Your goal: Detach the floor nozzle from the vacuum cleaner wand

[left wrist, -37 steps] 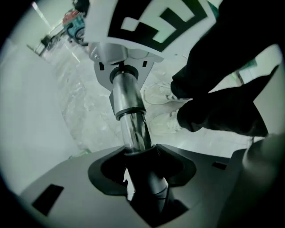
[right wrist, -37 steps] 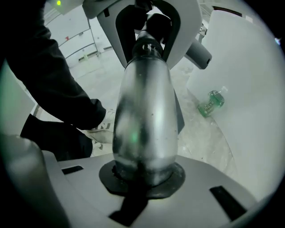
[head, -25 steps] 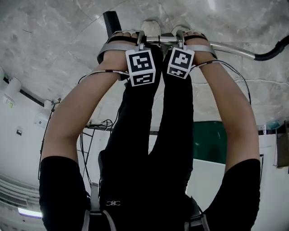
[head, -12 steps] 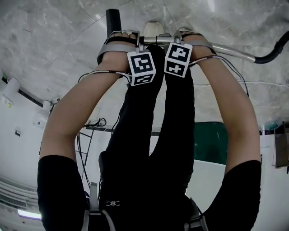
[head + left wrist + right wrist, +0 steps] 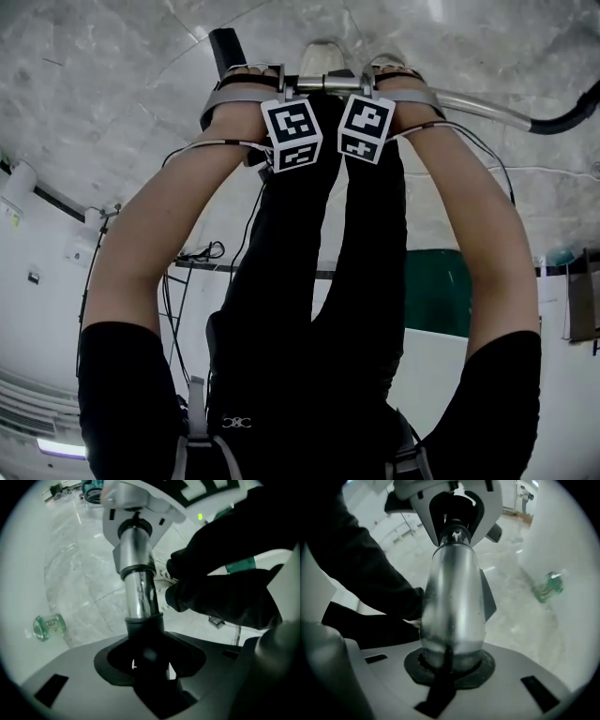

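The pale marble floor [image 5: 103,103] filled everything below me, and across it, above my shoes [image 5: 319,56], ran the vacuum cleaner wand [image 5: 473,98] — a chrome tube held roughly level, curving at its right end into a black hose [image 5: 574,108]. My two grippers sat side by side on it, both pointing steeply down. The right gripper [image 5: 449,663] was clamped on the bare chrome, its dark pads snug round the tube with no gap showing. The left gripper [image 5: 149,663] had its jaws wide apart around the black neck [image 5: 145,629] of the floor nozzle, right where the chrome slid into that socket. Slivers of light showed on either side of the neck, so I judged the pads were not yet pressing on it. The joint looked fully seated and the nozzle not yet off; its head was out of sight beyond my left hand. The danger, as I read it, lay in that loose left hold. Pulling before the jaws bit would let them skid off the smooth neck onto the chrome. If a catch locked the joint, a straight tug would only drag the wand through the right pads. A sudden release could also fling the nozzle onto the stone — or toward the small green bottle [image 5: 47,626] lying off to one side.
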